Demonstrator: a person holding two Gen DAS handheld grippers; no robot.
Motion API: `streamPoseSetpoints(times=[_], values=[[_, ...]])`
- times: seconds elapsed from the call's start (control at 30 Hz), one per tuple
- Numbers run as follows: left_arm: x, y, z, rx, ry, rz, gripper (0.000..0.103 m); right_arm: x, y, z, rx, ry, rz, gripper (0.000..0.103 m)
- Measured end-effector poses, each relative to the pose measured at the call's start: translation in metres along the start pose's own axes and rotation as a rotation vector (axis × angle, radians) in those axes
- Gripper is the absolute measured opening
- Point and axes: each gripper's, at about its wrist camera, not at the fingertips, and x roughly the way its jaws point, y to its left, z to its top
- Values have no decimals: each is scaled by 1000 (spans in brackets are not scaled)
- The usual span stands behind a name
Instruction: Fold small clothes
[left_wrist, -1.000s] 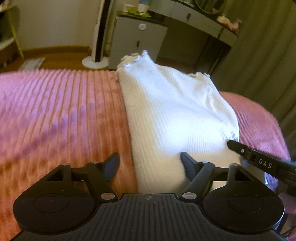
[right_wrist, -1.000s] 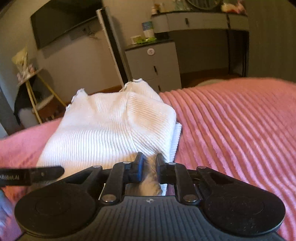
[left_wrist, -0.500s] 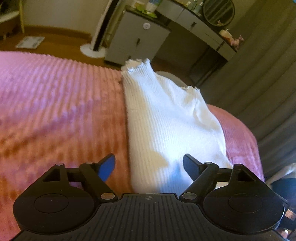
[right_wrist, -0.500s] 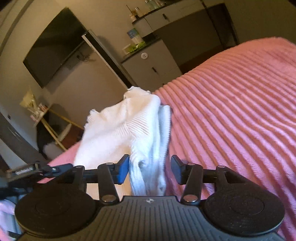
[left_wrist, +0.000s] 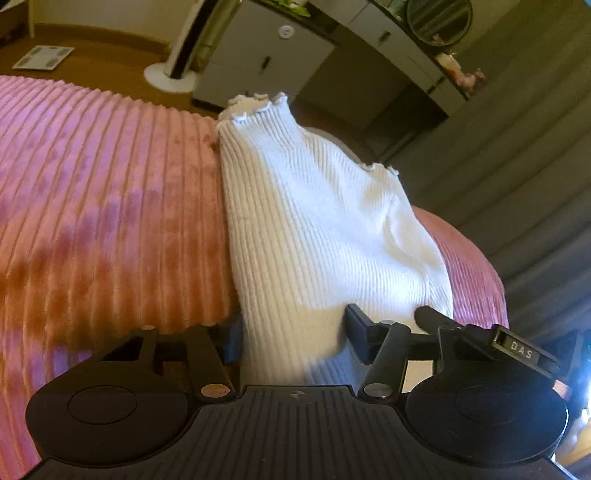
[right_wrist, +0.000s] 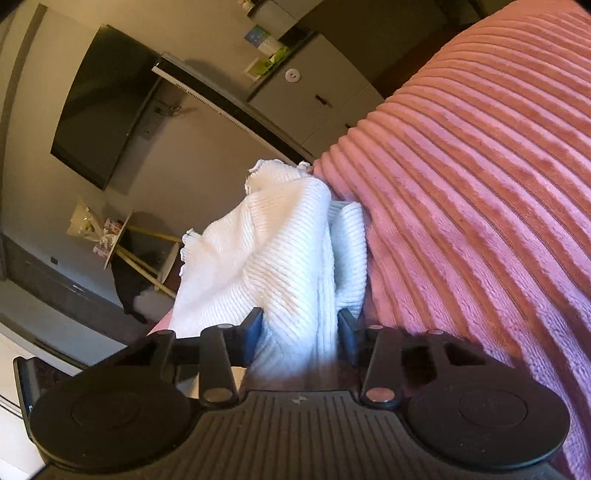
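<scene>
A white ribbed knit garment (left_wrist: 314, 229) with frilled edges lies folded on the pink ribbed blanket (left_wrist: 103, 221). My left gripper (left_wrist: 291, 332) is open, its jaws either side of the garment's near end; the cloth bunches between them. In the right wrist view the same garment (right_wrist: 280, 251) rises crumpled from the blanket (right_wrist: 480, 192). My right gripper (right_wrist: 299, 328) is open, with the garment's near end between its jaws. The right gripper's finger (left_wrist: 480, 334) shows at the right in the left wrist view.
Beyond the bed stand a grey cabinet (left_wrist: 266, 55), a white tower fan (left_wrist: 184, 48) and a dressing table with a round mirror (left_wrist: 439, 16). A grey curtain (left_wrist: 535, 147) hangs on the right. A wall television (right_wrist: 99, 107) and a small side table (right_wrist: 110, 236) show in the right wrist view.
My right gripper has opened from nearly shut and both grippers have tilted and pushed onto the garment's near end. The cloth now bunches up between the jaws of both.
</scene>
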Motion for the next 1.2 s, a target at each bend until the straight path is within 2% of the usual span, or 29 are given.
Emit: streamPoseSetpoints(times=[0.13, 0.17, 0.2, 0.23, 0.3, 0.4, 0.6, 0.73, 0.8, 0.83, 0.9, 0.97, 1.03, 1.1, 1.2], values=[[3, 5, 1, -61, 20, -22, 66, 6, -1, 2, 25, 6, 7, 53], [5, 5, 2, -77, 22, -27, 66, 7, 1, 3, 27, 6, 5, 50], [4, 5, 3, -91, 24, -29, 60, 9, 4, 4, 25, 6, 3, 41], [2, 5, 3, -93, 23, -31, 56, 8, 9, 4, 9, 8, 3, 38], [-8, 3, 3, -76, 14, -40, 45, 1, 23, 3, -50, -7, -5, 36], [-32, -5, 3, -39, -24, -53, 44, -10, 49, 0, -104, -23, 27, 36], [-98, -1, -12, 43, -115, 6, 44, -15, 101, -28, -201, -14, 103, 36], [-122, 18, -41, 136, -112, 166, 50, -2, 114, -63, -224, 80, 113, 40], [-123, 29, -50, 152, -75, 296, 57, 2, 119, -81, -257, 114, 39, 46], [-128, 32, -53, 153, -88, 310, 61, -2, 121, -88, -269, 104, 9, 49], [-143, 34, -53, 134, -124, 293, 64, -16, 123, -89, -255, 67, 9, 49], [-152, 29, -49, 156, -162, 290, 66, -30, 130, -82, -248, -6, 2, 50], [-150, 24, -41, 178, -188, 289, 72, -32, 138, -71, -236, -42, -4, 55], [-142, 20, -37, 171, -193, 266, 74, -20, 142, -61, -218, -18, -17, 55], [-129, 19, -33, 144, -187, 276, 74, 8, 138, -53, -176, 44, -66, 52]])
